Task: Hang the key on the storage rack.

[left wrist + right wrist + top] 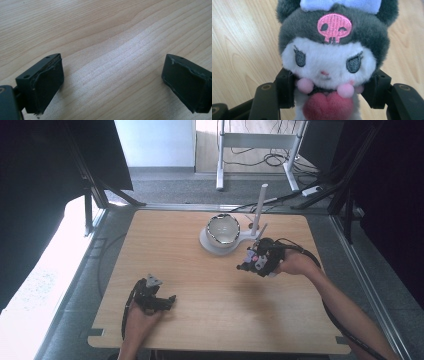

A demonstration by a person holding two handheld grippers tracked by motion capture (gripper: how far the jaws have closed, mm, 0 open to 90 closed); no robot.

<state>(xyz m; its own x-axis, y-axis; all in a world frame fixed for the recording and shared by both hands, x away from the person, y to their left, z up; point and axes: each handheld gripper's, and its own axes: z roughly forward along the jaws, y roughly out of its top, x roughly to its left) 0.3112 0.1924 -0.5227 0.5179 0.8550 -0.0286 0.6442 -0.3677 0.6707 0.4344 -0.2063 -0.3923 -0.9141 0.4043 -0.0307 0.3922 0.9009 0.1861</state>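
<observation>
Starting at our left, the left gripper [167, 301] rests low on the near part of the table [165, 245], its jaws spread wide with nothing but bare wood grain between them in the left gripper view. It has no part in the work just now, as far as we can judge.

Moving to the middle, a bowl [223, 229] with a dark speckled rim sits on a white round base [212, 245] towards the far side, and a white upright post [259, 209] rises just beside it, to its right.

At our right, the right gripper [245, 266] hangs above the table, near the base and in front of the post. Its jaws are clenched on a plush toy [329, 60], a dark-hooded doll with a white face, a pink skull on its forehead and a red heart at its chest; the pads press in at both sides below the cheeks.

We judge the carrying step to be in hand: the toy is gripped and clear of the wood, and the bowl looks the likely goal. Next we would need to bring it over the rim, keeping clear of the post, and only then loosen the jaws.
</observation>
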